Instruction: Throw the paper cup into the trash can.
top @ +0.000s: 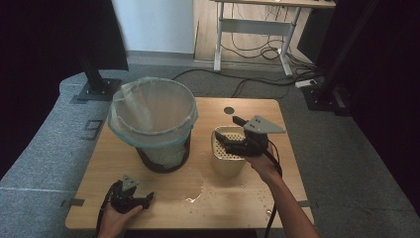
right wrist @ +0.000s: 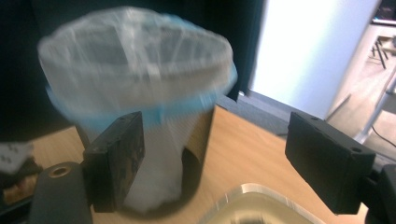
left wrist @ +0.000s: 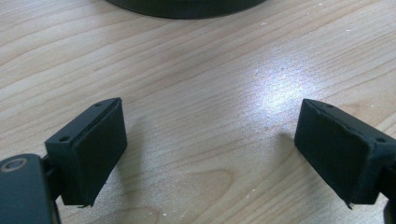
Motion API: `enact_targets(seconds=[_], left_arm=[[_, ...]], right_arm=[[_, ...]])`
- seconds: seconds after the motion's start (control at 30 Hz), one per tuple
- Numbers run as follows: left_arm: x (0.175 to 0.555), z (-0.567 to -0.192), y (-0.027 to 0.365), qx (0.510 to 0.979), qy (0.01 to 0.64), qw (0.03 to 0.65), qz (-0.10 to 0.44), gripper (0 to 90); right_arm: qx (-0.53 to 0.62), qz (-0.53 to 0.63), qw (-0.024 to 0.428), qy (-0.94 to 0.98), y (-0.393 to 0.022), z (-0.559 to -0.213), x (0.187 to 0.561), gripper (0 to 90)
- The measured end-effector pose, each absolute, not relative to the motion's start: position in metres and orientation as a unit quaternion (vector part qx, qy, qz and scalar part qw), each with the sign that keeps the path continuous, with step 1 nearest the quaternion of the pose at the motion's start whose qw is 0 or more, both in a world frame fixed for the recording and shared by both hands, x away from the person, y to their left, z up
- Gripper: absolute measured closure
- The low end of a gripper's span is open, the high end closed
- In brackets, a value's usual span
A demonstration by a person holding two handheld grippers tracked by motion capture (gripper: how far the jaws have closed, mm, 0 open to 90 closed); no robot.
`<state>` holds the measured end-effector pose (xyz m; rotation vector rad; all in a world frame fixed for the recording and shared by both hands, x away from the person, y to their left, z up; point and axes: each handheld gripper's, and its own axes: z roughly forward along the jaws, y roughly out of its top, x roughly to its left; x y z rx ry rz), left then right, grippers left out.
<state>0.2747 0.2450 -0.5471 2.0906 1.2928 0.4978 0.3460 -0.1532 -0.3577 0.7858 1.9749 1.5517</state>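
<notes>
Hovering open, right gripper (top: pixel 232 144) fingers (right wrist: pixel 327 161) hold nothing.

The high view looks forward and down from above the person's side, taking in the whole worktop (top: pixel 148 198). The left claw (top: pixel 141 199) view sits very close, aimed across bare wood toward the dark base of the bin (left wrist: pixel 187 7). The right claw (top: pixel 232 143) view looks from just above the cream container (right wrist: pixel 252 205) at the bag-lined bin, which all 3 views share.
</notes>
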Motion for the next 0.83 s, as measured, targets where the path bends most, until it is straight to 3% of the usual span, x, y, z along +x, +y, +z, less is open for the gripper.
enact_targets(seconds=[0.43, 0.83], left_arm=[[0.275, -0.547, 0.245, 0.791, 0.491, 0.312, 0.189, 8.9], [0.275, -0.547, 0.245, 0.791, 0.491, 0.312, 0.188, 8.8]], right_arm=[[0.35, 0.545, 0.248, 0.721, -0.202, -0.452, 0.32, 21.2], [0.362, 0.542, 0.251, 0.716, -0.204, -0.47, 0.319, 21.6]])
